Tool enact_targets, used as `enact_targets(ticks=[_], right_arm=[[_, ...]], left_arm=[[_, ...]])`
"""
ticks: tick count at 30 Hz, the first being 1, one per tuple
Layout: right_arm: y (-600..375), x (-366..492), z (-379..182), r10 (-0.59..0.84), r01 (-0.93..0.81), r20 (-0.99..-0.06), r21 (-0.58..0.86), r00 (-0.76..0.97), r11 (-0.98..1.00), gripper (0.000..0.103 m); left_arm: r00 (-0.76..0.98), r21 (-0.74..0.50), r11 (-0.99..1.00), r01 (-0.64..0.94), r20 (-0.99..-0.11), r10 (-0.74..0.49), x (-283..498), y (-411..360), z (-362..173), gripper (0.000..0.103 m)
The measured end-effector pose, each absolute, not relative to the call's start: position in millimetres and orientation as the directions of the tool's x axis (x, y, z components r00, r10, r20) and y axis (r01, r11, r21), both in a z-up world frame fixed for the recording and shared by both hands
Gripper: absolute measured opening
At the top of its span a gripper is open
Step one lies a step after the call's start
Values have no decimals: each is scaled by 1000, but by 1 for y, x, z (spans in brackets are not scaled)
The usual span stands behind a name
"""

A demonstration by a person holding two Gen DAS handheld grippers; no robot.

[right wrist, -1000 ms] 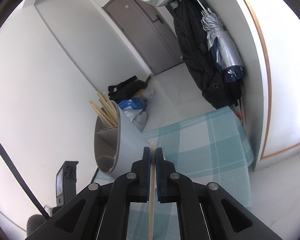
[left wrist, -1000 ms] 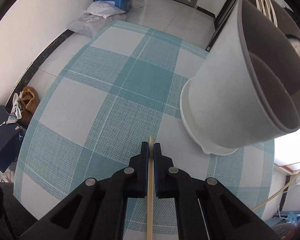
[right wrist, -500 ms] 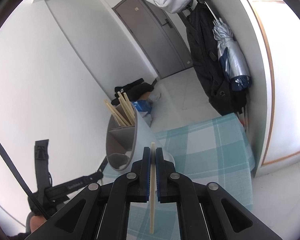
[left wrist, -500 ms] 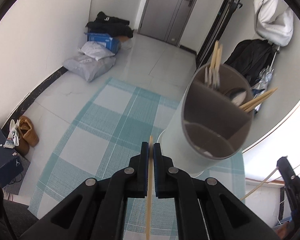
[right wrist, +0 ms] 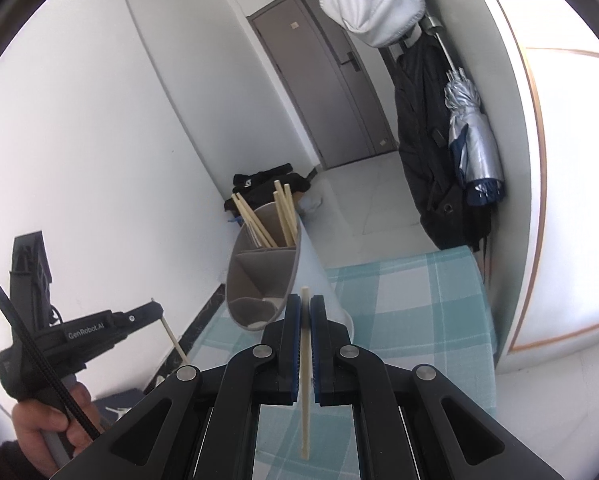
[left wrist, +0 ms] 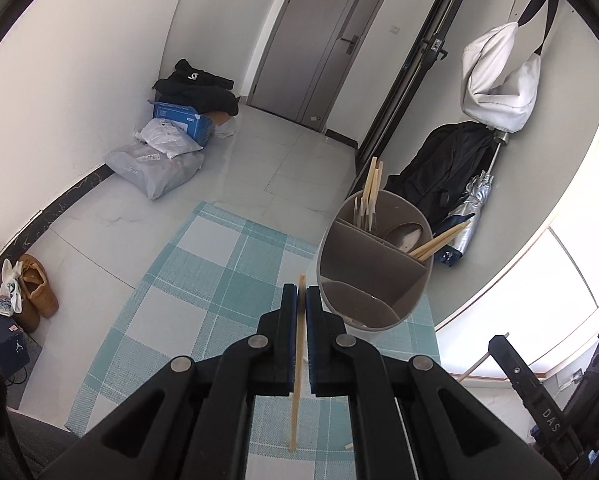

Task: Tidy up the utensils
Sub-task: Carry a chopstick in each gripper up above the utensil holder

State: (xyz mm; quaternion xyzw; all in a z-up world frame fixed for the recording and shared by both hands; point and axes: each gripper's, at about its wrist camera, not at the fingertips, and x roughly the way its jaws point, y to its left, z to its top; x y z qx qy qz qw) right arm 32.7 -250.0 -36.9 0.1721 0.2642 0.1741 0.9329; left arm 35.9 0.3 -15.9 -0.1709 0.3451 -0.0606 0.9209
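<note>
My left gripper is shut on a pale wooden chopstick that hangs down between its fingers above the table. Just ahead and to the right stands the grey divided utensil holder, with several chopsticks and a metal spoon in its far compartments. My right gripper is shut on a second chopstick, with the holder ahead to the left. In the right wrist view the left gripper shows at the left with its chopstick, held by a person's hand.
A teal and white checked cloth covers the table. On the floor beyond lie bags and a blue box, with shoes at the left. Coats and an umbrella hang by the grey door.
My left gripper has risen and tilted up, so the holder has shrunk from filling the right side to standing ahead. In the right wrist view the holder has come nearer, and the left gripper has entered.
</note>
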Motion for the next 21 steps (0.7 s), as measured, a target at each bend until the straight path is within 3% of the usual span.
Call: enact_targets(ticks=[21], right_arm=[[-208,16,-12,382,-298,-433,249,817,921,4]], left_arm=[[754,-394,917,57,-585,-298,20,19,6,1]])
